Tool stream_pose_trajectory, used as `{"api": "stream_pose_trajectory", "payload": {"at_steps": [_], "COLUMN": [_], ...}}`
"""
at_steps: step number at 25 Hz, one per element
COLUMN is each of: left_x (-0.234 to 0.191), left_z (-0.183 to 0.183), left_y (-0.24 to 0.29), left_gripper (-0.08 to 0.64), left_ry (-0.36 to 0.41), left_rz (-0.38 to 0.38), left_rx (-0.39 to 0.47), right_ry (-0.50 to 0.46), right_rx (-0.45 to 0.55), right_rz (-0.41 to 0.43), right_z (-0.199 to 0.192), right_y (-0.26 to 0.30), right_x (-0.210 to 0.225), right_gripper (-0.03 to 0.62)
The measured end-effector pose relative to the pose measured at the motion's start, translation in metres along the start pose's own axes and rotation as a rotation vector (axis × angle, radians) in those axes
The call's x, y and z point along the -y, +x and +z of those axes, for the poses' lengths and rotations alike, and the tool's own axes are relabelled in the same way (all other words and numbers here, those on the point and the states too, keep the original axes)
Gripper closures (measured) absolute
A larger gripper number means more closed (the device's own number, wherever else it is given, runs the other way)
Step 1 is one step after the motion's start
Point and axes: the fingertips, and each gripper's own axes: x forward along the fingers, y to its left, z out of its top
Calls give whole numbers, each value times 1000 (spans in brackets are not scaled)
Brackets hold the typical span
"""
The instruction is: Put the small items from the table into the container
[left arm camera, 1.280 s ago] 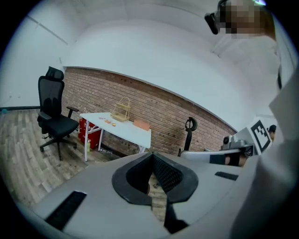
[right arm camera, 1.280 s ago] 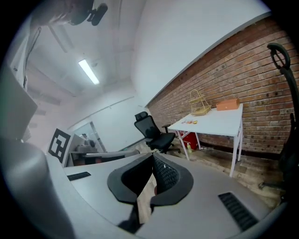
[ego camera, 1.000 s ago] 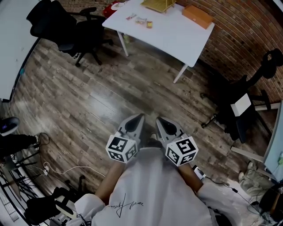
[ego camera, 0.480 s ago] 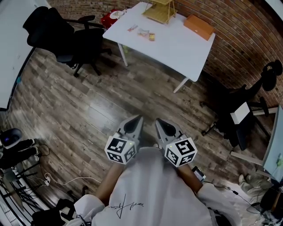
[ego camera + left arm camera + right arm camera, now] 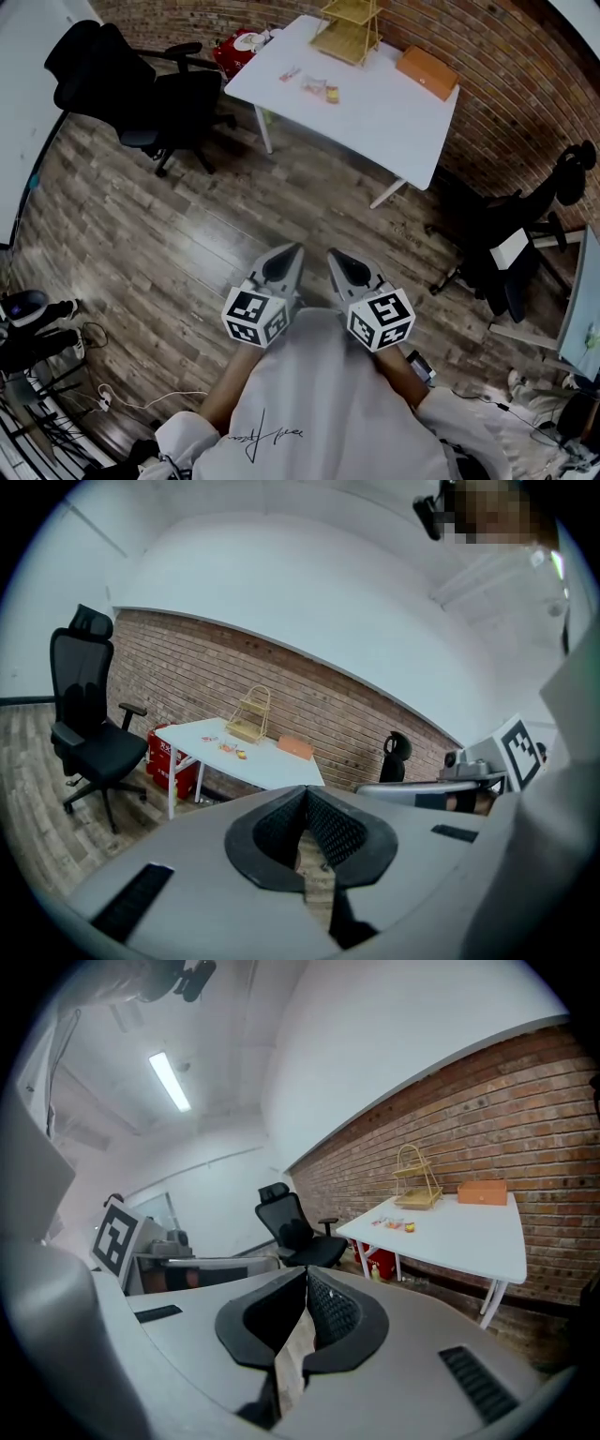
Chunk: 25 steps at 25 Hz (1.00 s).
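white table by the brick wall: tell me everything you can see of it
The white table is rectangular, with a flat, smooth-looking top on slim white legs, two in view. It stands on the wood-look floor beside the brick wall, a black office chair off its left end in the head view. On it rest a tiered wire rack, an orange box and a few small items near the rack.

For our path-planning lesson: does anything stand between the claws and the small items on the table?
Nothing visible does: only bare wood floor lies between the left claw, the right claw and the small items on the table. The black chair stands off to the side.
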Motion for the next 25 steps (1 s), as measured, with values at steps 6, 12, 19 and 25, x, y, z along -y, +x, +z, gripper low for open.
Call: {"api": "stream_pose_trajectory", "payload": {"at_steps": [6, 12, 19, 25], "left_x": [-26, -40, -56, -89], "left_z": [7, 7, 14, 43], "left_y": [-6, -8, 16, 56], "left_gripper": [549, 549, 549, 549], "left_ry": [6, -25, 0, 20], "left_rz": [-5, 6, 0, 22], "left_rx": [-1, 1, -12, -11], "right_ry": [-25, -21, -16, -6], "right_rx": [15, 16, 61, 89], "right_rz": [17, -3, -27, -52], "right_z": [6, 5, 23, 50], "right_y": [21, 34, 61, 100], "right_x": [-19, -14, 6, 44], "right_gripper": [571, 571, 571, 571]}}
